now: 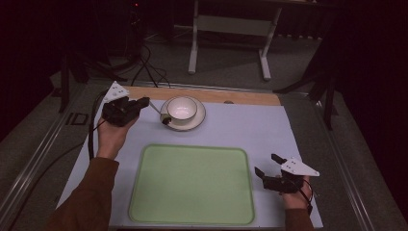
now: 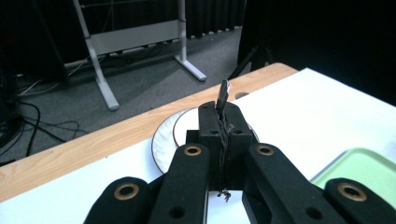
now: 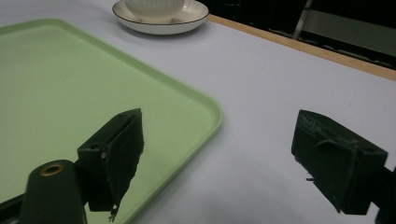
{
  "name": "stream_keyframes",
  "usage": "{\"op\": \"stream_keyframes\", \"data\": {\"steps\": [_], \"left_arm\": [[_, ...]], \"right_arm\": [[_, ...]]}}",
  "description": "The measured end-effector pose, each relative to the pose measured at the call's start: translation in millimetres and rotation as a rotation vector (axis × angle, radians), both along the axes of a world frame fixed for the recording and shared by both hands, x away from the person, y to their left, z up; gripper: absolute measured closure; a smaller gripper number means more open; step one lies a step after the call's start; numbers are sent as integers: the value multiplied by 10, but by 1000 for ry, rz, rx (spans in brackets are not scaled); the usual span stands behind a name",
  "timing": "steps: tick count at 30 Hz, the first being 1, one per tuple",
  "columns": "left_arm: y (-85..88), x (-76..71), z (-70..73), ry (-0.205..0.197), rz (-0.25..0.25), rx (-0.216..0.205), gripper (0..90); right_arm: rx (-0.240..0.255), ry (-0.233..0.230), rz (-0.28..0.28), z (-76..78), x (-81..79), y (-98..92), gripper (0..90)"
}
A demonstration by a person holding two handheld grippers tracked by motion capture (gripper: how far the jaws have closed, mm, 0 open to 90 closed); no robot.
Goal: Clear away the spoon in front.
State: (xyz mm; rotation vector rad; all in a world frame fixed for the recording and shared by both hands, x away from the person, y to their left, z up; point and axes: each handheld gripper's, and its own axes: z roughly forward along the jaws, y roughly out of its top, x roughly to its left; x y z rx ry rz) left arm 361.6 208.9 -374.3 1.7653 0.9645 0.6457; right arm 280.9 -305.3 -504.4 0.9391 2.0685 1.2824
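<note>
Spoon, slim and metal with a dark bowl (image 1: 159, 113), is pinched by its handle in the pressed-together jaws of the left gripper (image 1: 140, 103), its bowl end lying against the white gold-rimmed saucer (image 1: 196, 123) beside the white ribbed cup (image 1: 182, 109). A thin handle can pivot or slip in that grip, and dragging it could tip the cup. Nearer, the pale green plastic tray (image 1: 192, 185) lies bare. Right gripper (image 1: 268, 165) rests spread open, holding nothing, just beside the tray.

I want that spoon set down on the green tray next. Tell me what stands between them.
Nothing visible: the left gripper holds the thin metal spoon beside the white cup, and bare white tabletop leads to the green tray.
</note>
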Motion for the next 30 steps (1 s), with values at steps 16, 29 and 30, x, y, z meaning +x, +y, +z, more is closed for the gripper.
{"op": "stream_keyframes", "data": {"steps": [16,29,30], "left_arm": [[134,-230,22,58,-34,53,897],[201,-380,-55,150,-76,131,897],[207,-389,-66,158,-78,138,896]], "right_arm": [[-2,1,-2,-2,1,2,165],[-5,1,-3,-2,1,7,165],[-7,0,-3,-2,1,6,165]]}}
